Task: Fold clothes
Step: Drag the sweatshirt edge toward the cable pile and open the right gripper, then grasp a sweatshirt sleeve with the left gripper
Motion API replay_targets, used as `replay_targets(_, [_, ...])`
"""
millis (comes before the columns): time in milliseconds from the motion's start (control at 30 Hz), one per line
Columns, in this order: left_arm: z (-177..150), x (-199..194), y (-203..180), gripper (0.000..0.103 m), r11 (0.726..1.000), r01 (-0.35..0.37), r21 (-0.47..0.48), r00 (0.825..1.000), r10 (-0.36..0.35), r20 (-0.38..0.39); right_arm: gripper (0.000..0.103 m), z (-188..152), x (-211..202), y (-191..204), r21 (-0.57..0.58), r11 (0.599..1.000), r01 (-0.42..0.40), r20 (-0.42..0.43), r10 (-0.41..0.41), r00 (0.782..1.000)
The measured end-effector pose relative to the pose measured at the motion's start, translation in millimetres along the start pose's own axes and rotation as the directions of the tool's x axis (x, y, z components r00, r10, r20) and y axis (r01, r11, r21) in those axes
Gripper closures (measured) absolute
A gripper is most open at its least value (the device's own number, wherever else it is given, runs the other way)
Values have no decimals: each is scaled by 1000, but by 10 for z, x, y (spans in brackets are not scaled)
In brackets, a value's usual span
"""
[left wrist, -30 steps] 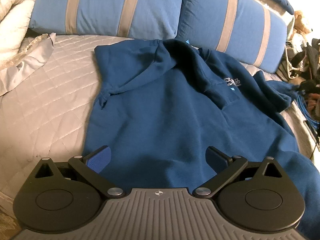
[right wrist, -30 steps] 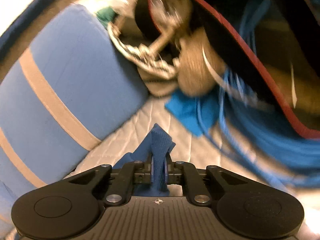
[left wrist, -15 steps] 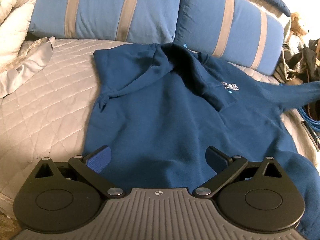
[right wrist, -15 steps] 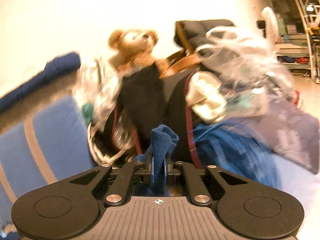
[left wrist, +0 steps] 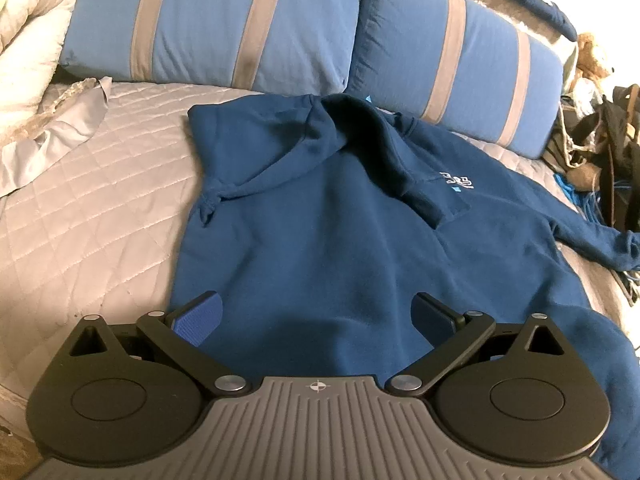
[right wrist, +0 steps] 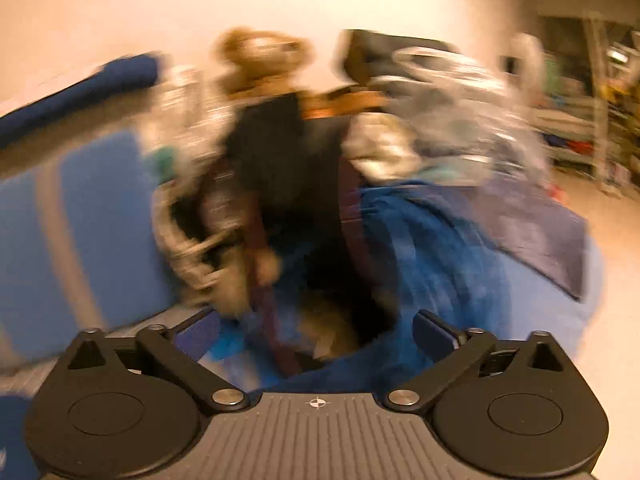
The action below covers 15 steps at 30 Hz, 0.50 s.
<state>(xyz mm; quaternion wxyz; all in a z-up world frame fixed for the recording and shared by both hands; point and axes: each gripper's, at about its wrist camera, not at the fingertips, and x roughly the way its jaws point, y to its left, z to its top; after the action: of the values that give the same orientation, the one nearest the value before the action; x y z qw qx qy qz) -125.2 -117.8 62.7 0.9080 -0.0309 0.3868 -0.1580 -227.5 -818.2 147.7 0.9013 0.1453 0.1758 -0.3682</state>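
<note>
While both pairs of tongs stand spread and grip nothing, the left tongs (left wrist: 316, 316) hover low in frame over the navy hoodie (left wrist: 340, 232). It lies spread across the bed (left wrist: 88, 216), one sleeve (left wrist: 592, 236) flung to the right edge, hood crumpled: no fold shows. The right tongs (right wrist: 316, 336) face only blurred clutter, a teddy bear (right wrist: 260, 60) at upper centre.

The only marking with any lettering is a small pale logo (left wrist: 456, 181) stitched on the chest of the dark blue hoodie (left wrist: 320, 248) spread on the bed, and it is too small to make out. Nothing can be read in the right wrist view, which is badly blurred.
</note>
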Motion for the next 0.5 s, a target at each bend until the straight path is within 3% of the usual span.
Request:
replay_targets(167, [-13,-19,18,0,1000,-4,-12,1000,4,9,0,-220,-161,628,-102,985,-139,-48,134,990])
replay_targets(233, [-17,-25,27,0,1000,-6,-17,1000,6,12,0,-373,-206,891,-121,968,-219,-94,209,973])
replay_targets(500, [-12,-29,45,0,1000,-7,-18,1000,7,-1,0,-1173,-302,1699,-307,869,-388,-184,346,920])
